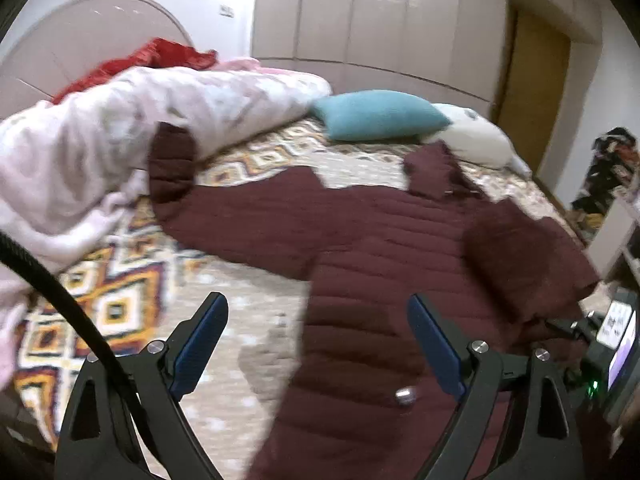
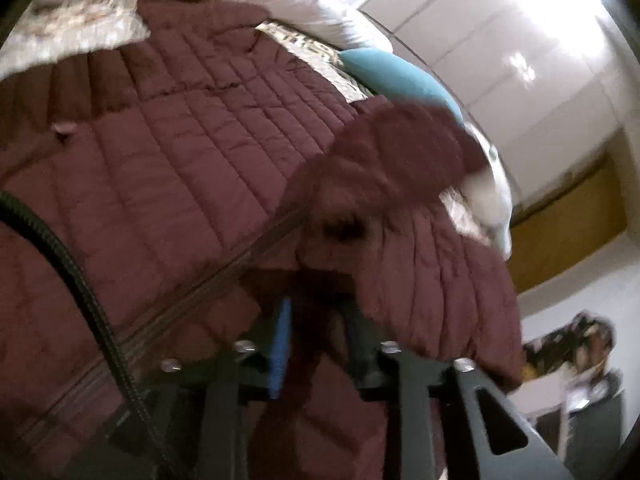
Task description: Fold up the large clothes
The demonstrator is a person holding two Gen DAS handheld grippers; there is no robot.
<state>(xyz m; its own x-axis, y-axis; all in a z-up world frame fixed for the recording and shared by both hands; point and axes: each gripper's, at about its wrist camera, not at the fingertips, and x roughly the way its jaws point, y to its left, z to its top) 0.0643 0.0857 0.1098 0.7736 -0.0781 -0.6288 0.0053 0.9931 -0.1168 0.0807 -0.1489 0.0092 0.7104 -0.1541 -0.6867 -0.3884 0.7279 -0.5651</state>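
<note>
A large maroon quilted coat lies spread on the bed, its left sleeve reaching toward the white duvet and its right sleeve folded in over the body. My left gripper is open and empty, hovering above the coat's lower part and the bedspread. In the right wrist view the coat fills the frame. My right gripper is shut on a fold of the coat's right side, near its fuzzy cuff, and lifts it.
The bed has a patterned bedspread. A crumpled white duvet and red fabric lie at its left. A teal pillow and a white pillow sit at the head. Wardrobes stand behind. Clutter is at right.
</note>
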